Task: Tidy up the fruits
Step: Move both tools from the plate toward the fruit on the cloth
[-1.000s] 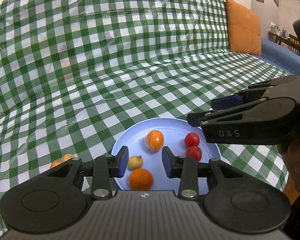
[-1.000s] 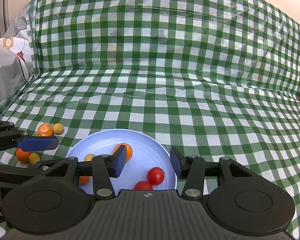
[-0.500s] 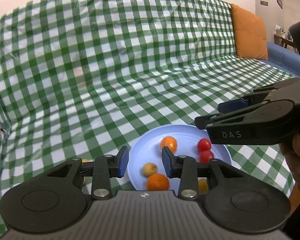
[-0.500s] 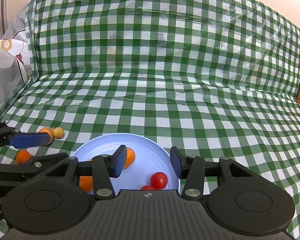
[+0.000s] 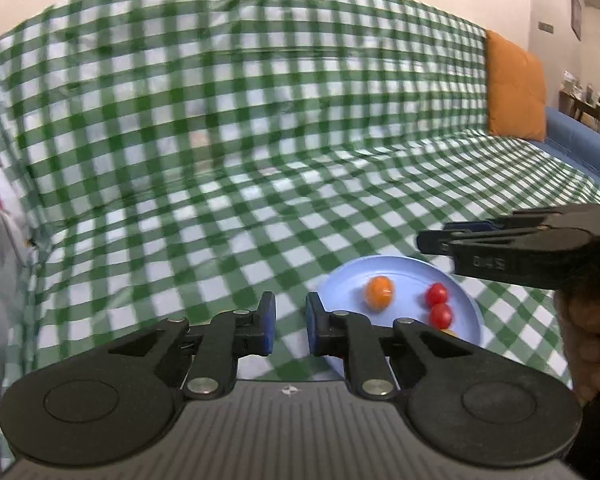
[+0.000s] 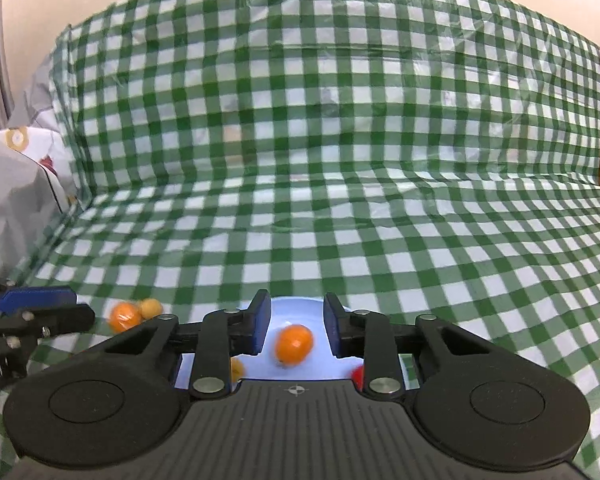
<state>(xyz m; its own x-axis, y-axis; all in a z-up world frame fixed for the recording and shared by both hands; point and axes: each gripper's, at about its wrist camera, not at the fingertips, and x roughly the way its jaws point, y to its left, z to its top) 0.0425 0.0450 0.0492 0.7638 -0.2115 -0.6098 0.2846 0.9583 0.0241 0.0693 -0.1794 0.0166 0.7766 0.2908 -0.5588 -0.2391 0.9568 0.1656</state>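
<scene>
A light blue plate [image 5: 404, 272] lies on the green checked cloth. It holds an orange [image 5: 379, 297] and two red tomatoes [image 5: 437, 294]. My left gripper [image 5: 291, 322] is open with a narrow gap and empty, just left of the plate. My right gripper [image 6: 293, 330] is open and empty above the plate [image 6: 296, 305], with an orange [image 6: 294, 344] seen between its fingers. It also shows from the side in the left wrist view [image 5: 452, 236]. An orange [image 6: 124, 317] and a small yellow fruit [image 6: 150, 307] lie on the cloth left of the plate.
The checked cloth [image 6: 340, 184] covers a sofa seat and back. An orange cushion [image 5: 514, 88] leans at the right end. Grey patterned fabric [image 6: 16, 184] lies at the left end. My left gripper's fingers [image 6: 36, 308] reach in from the left in the right wrist view.
Both grippers have pulled back and tilted up, so the plate sits lower in view. My left gripper swung left off the plate and its jaws narrowed.
</scene>
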